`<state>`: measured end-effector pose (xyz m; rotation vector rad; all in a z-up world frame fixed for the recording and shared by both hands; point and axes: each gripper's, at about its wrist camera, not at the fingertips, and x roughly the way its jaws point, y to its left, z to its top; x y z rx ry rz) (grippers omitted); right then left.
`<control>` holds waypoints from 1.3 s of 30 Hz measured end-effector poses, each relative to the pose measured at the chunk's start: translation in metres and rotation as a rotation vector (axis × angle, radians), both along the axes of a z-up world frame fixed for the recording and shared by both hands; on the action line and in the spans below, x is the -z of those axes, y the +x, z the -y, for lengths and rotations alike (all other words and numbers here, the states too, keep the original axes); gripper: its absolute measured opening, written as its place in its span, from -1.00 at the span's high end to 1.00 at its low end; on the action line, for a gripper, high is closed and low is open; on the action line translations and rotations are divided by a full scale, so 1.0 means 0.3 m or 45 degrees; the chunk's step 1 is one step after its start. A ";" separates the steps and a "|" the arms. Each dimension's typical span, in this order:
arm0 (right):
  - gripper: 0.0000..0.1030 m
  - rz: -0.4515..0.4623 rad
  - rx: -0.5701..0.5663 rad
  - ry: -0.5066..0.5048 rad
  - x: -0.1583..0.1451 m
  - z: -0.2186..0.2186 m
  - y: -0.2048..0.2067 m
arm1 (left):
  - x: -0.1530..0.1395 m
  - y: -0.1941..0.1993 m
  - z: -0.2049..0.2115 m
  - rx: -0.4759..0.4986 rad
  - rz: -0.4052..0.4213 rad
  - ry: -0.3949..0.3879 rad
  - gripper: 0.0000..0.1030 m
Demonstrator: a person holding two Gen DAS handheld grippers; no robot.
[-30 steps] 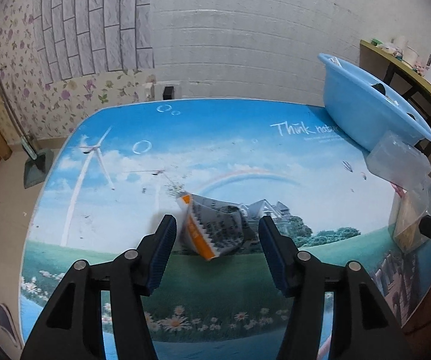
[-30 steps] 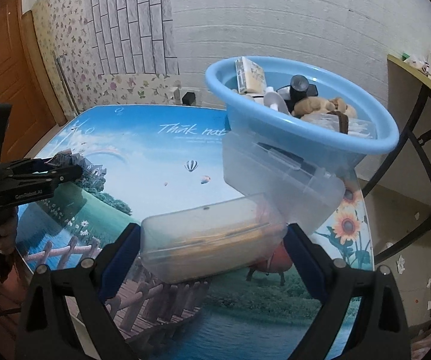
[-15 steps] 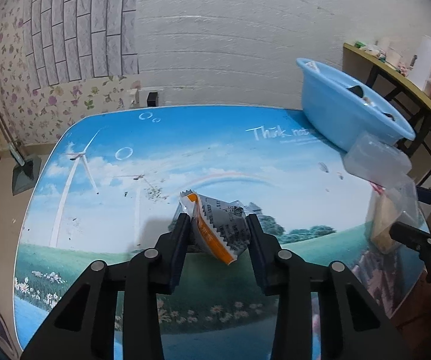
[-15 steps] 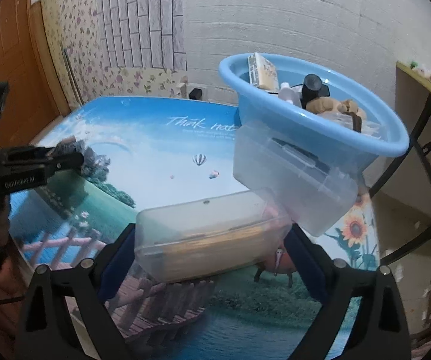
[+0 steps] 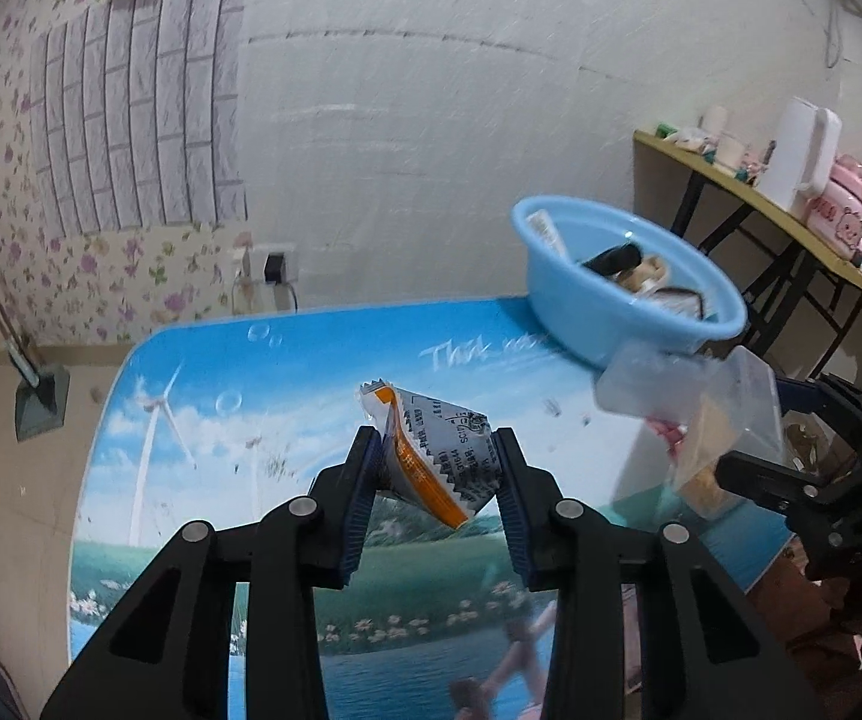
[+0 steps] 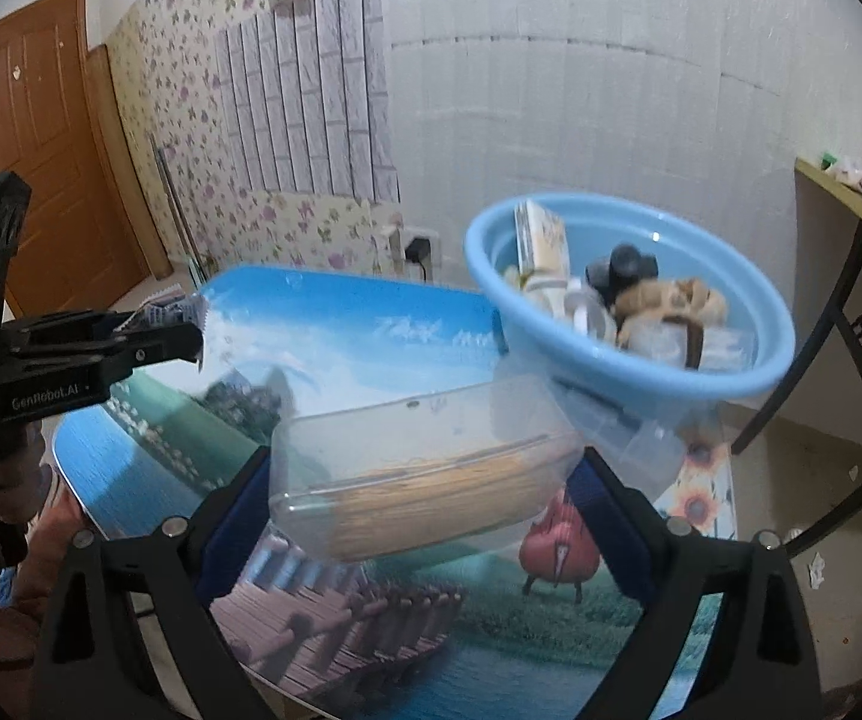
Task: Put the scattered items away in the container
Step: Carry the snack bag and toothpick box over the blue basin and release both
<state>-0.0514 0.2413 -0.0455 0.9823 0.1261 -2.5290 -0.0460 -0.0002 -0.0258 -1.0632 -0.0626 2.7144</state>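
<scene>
A brown door stands at far left beside floral wallpaper. A side table at far right carries a white jug. A wall socket sits low on the far wall.

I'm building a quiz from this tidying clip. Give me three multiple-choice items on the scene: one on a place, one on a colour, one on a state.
1. Where does the basin stand?
A. on the floor
B. at the table's far right corner
C. on the side shelf

2. What colour is the basin?
A. light blue
B. red
C. green

3. What is the left gripper doing?
A. standing open over nothing
B. resting in the basin
C. clamping a snack packet

Answers:
1 B, it sits on the printed tabletop near the far right edge.
2 A, its wall and rim are pale blue.
3 C, both pads press the packet's sides, clear of the tabletop.
</scene>
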 end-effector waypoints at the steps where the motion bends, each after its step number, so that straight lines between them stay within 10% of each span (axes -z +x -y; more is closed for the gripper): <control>1: -0.87 -0.010 0.000 -0.008 -0.013 -0.002 0.002 | -0.016 0.001 -0.008 0.009 -0.008 0.003 0.28; 19: -0.87 -0.175 0.084 -0.095 -0.143 -0.110 -0.091 | -0.163 -0.131 -0.254 0.178 -0.105 -0.038 0.28; 39: -0.87 -0.130 0.195 -0.134 -0.042 -0.309 -0.326 | -0.074 -0.419 -0.554 0.312 -0.052 -0.138 0.27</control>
